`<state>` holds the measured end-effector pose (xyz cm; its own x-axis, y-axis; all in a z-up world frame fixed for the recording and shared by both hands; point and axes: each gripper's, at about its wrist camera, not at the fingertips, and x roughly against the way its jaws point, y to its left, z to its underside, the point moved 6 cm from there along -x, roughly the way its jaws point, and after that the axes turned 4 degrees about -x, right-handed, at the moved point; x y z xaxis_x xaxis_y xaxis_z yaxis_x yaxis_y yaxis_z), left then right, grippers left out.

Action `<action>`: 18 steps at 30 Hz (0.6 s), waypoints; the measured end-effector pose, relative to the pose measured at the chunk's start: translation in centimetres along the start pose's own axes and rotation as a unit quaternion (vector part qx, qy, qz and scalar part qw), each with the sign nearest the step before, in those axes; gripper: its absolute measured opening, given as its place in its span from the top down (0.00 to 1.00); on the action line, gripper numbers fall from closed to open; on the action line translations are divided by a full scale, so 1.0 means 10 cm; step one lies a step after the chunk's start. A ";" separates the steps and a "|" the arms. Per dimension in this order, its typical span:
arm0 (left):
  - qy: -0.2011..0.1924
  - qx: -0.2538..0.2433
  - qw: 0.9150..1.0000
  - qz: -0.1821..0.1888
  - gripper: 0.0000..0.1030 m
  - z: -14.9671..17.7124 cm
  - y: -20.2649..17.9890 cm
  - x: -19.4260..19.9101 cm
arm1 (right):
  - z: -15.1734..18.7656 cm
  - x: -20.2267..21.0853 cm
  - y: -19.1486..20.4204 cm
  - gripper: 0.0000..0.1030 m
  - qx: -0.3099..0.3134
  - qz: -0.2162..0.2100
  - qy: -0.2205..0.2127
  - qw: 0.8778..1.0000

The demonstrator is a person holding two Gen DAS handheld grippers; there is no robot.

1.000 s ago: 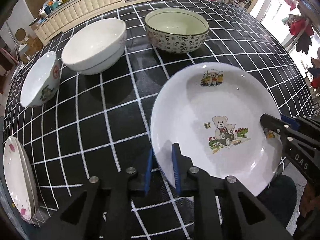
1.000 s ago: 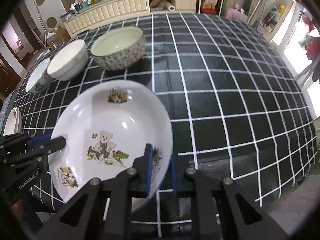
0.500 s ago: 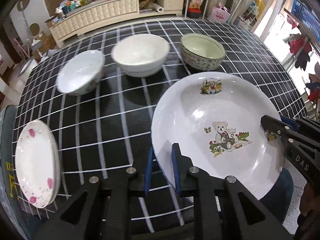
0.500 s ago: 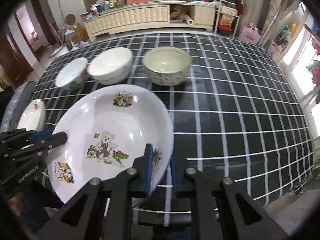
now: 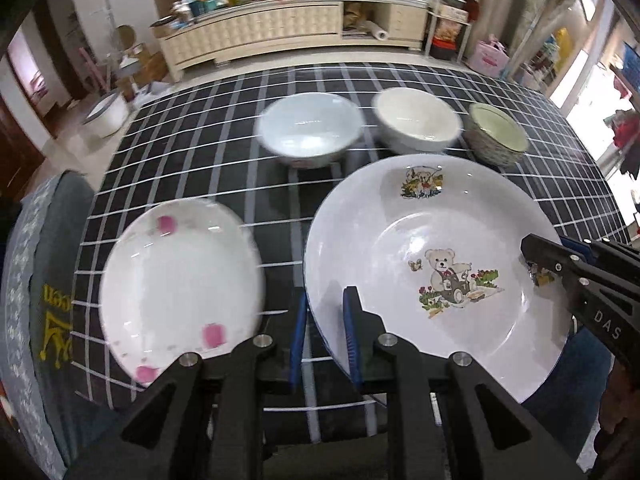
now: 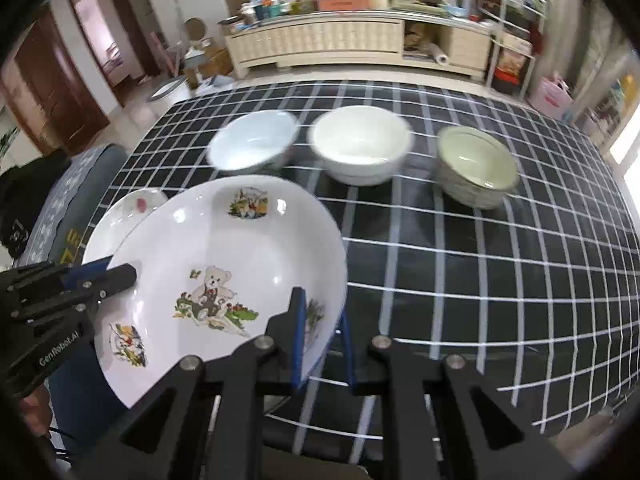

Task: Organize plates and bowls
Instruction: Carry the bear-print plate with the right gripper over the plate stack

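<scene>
Both grippers hold one large white teddy-bear plate (image 5: 432, 256) in the air above the table. My left gripper (image 5: 326, 320) is shut on its left rim; my right gripper (image 6: 320, 322) is shut on its right rim, where the plate (image 6: 224, 276) tilts down to the left. A white plate with pink marks (image 5: 180, 284) lies on the table at the left front; in the right wrist view it (image 6: 120, 216) peeks out behind the held plate. Three bowls stand in a row behind: a bluish-white one (image 5: 310, 128), a plain white one (image 5: 418, 122), a patterned green-lined one (image 5: 496, 134).
The table has a black cloth with white grid lines (image 6: 500, 264). A grey-blue chair back (image 5: 44, 264) stands against the table's left edge. A cream sideboard (image 6: 328, 40) stands across the floor behind the table.
Both grippers have lifted the teddy-bear plate higher and carried it left. The pink-marked plate now lies close beside it, and the bowls look farther away.
</scene>
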<state>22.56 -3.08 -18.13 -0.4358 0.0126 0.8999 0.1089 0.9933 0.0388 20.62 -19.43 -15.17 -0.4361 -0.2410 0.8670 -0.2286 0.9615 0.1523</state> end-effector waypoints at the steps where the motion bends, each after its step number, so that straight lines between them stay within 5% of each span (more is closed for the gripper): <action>1: -0.002 0.006 1.000 -0.004 0.84 0.03 0.11 0.03 | -0.01 -0.02 0.08 0.81 0.005 -0.003 0.002 1.000; 18: 0.020 0.089 0.995 -0.041 0.85 0.59 1.40 0.02 | -0.01 -0.51 1.24 0.81 0.071 -0.036 0.039 0.996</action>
<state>18.74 11.47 -19.91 -0.4011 -0.0711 0.9133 -0.0882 0.9953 0.0387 20.12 -6.29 -17.64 -0.3469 -0.2928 0.8910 -0.3805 0.9123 0.1516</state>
